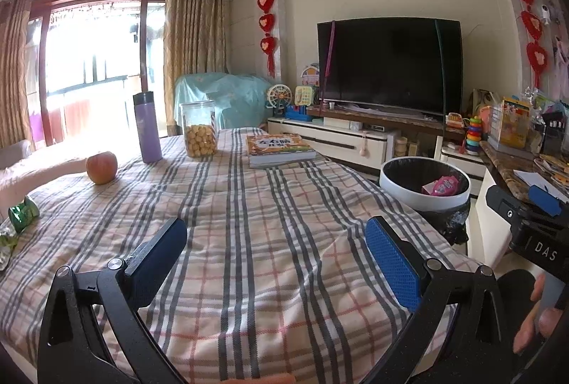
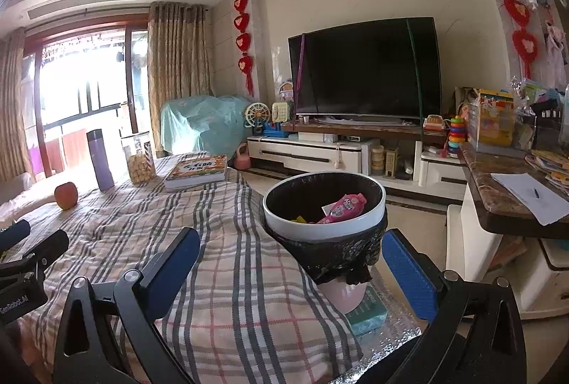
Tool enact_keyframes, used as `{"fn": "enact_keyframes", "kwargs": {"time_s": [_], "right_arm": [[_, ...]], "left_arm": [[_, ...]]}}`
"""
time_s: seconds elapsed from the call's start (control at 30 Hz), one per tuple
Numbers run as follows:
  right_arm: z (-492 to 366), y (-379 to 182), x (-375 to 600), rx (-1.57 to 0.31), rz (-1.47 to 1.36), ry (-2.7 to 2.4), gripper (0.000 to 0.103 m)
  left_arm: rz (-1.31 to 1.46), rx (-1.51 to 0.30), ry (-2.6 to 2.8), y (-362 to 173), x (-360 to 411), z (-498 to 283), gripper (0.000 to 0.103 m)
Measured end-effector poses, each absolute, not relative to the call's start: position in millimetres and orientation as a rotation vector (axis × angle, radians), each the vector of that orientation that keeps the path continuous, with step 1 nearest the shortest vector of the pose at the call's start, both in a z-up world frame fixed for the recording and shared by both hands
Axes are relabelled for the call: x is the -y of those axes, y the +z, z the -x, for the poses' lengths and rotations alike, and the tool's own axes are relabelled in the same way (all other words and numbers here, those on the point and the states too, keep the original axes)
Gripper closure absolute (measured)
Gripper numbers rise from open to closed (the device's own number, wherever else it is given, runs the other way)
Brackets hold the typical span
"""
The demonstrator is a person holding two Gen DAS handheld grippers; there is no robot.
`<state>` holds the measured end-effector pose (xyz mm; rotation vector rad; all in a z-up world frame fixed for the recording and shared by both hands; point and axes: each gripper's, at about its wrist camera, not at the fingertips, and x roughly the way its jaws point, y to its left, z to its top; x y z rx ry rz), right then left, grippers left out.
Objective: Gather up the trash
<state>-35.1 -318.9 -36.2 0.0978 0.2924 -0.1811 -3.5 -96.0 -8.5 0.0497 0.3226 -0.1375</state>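
Observation:
A white trash bin [image 2: 281, 224] lined with a black bag stands just off the table's right edge, and a pink wrapper [image 2: 343, 208] and a yellow scrap lie inside it. The left wrist view shows the same bin [image 1: 391, 179] with the pink wrapper [image 1: 442, 186]. Crumpled green foil wrappers [image 1: 23, 213] lie on the plaid cloth at the far left edge. My left gripper [image 1: 275, 259] hovers open over the cloth with nothing between its fingers. My right gripper [image 2: 290, 268] is open and empty, above the table edge in front of the bin.
On the plaid-covered table [image 1: 249, 206] stand an apple [image 1: 102, 167], a purple flask [image 1: 146, 128], a jar of snacks [image 1: 200, 129] and a book [image 1: 279, 149]. A marble side counter [image 2: 498, 202] with paper lies right of the bin. The TV unit lines the far wall.

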Motion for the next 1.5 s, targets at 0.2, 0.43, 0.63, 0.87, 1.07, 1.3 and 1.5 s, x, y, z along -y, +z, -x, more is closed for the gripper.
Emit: {"fn": "enact_keyframes", "kwargs": {"time_s": [0.2,0.43,0.63,0.87,1.07,1.3,1.5], "right_arm": [[36.9,-35.8,315.0,-0.284,-0.095,-0.168,0.0],[37.6,-34.2,314.5,-0.28,-0.101,-0.159,0.0],[38.4,-33.5,314.4,-0.277,-0.105,-0.15,0.0],[39.4,-32.4,316.0,-0.272,-0.116,-0.149,0.0],[39.7,-32.3,316.0,-0.272,-0.114,-0.149,0.0],[39.4,-31.8,315.6,-0.271,-0.116,-0.145,0.0],[39.4,-31.4,315.2,-0.268,-0.12,-0.139,0.0]], "left_arm": [[-0.045,-0.31,-0.129,-8.3,93.8,5.5,0.0],[-0.048,-0.311,-0.13,-7.8,93.7,4.5,0.0],[-0.052,-0.312,-0.136,-8.0,94.9,4.7,0.0],[-0.056,-0.312,-0.139,-7.7,97.2,5.3,0.0],[-0.059,-0.315,-0.143,-8.4,99.2,5.7,0.0],[-0.064,-0.314,-0.144,-9.0,101.0,6.7,0.0],[-0.064,-0.315,-0.145,-8.9,101.5,7.0,0.0]]}}
